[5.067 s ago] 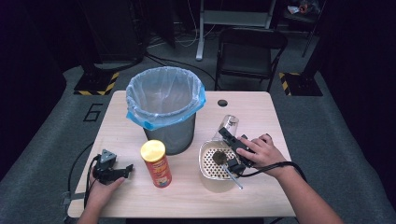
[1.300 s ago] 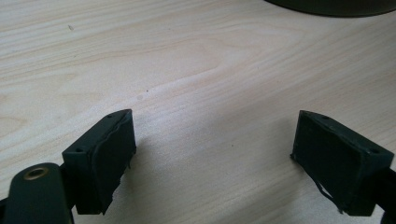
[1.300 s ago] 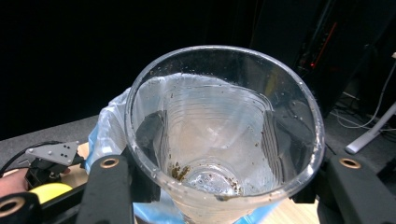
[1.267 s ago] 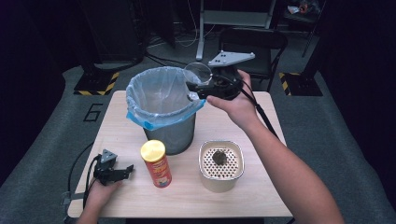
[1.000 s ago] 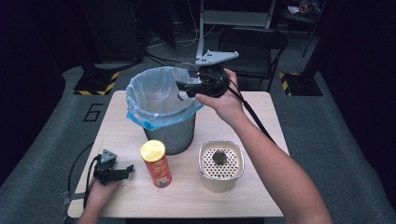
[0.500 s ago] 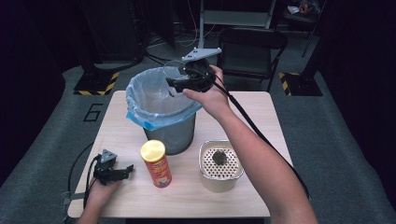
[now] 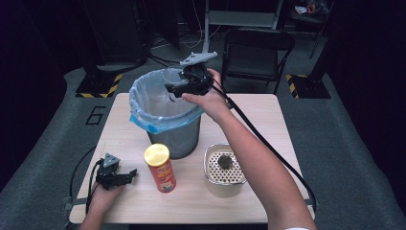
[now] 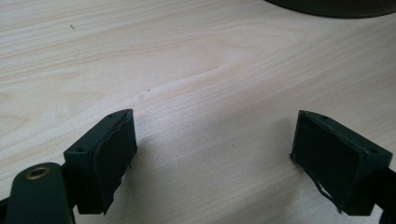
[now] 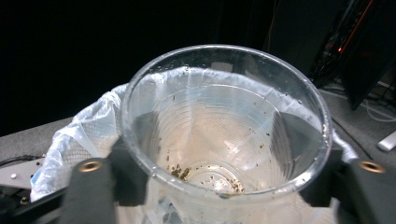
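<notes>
Over the grey bin (image 7: 176, 140), which is lined with a blue bag (image 7: 153, 108), my right gripper (image 7: 171, 91) holds a clear plastic cup (image 7: 173, 76). In the right gripper view the cup (image 9: 224, 116) faces me mouth-first, with brown crumbs at its bottom. Its sides touch both pads of my right gripper (image 9: 219, 158), whose jaws have just been opening. At the table's front left my left gripper (image 7: 129, 176) lies open, with only bare wood between the jaws of the left gripper (image 8: 212, 163).
A red snack can with a yellow lid (image 7: 160, 167) stands upright in front of the bin. A metal tin with a perforated insert (image 7: 224, 170) sits to its right, a dark lump in it. The wooden table (image 7: 268, 115) has a black chair (image 7: 258, 52) behind it.
My right hand has carried the cup from the tin at the front right up to the bin, then leftward and a little down over its mouth. The left gripper has stayed put.
</notes>
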Action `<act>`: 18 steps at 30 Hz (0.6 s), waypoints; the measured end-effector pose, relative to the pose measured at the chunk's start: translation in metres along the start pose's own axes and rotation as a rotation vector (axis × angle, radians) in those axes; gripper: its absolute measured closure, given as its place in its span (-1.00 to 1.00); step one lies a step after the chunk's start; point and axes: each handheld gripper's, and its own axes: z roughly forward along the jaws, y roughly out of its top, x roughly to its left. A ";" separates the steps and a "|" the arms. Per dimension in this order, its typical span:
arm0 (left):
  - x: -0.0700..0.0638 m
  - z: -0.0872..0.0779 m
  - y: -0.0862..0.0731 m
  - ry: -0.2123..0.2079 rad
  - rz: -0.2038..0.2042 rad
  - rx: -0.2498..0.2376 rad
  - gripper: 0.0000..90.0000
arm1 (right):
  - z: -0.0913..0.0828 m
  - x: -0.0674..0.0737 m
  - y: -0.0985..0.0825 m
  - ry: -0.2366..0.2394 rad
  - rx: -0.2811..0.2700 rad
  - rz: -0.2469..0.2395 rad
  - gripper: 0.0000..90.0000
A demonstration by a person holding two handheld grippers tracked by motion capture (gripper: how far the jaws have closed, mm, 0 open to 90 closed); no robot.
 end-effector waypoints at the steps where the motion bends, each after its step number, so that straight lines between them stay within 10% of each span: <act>1: 0.000 0.000 0.000 0.000 0.000 0.000 -0.70 | 0.000 0.000 0.000 0.000 0.000 0.000 -0.34; 5: 0.000 0.000 0.000 0.005 -0.001 -0.004 -0.70 | 0.005 0.003 -0.009 -0.018 0.016 0.011 -0.65; 18: -0.001 -0.004 0.001 0.000 -0.004 0.019 -0.69 | -0.030 0.009 -0.015 -0.069 -0.043 -0.059 -0.50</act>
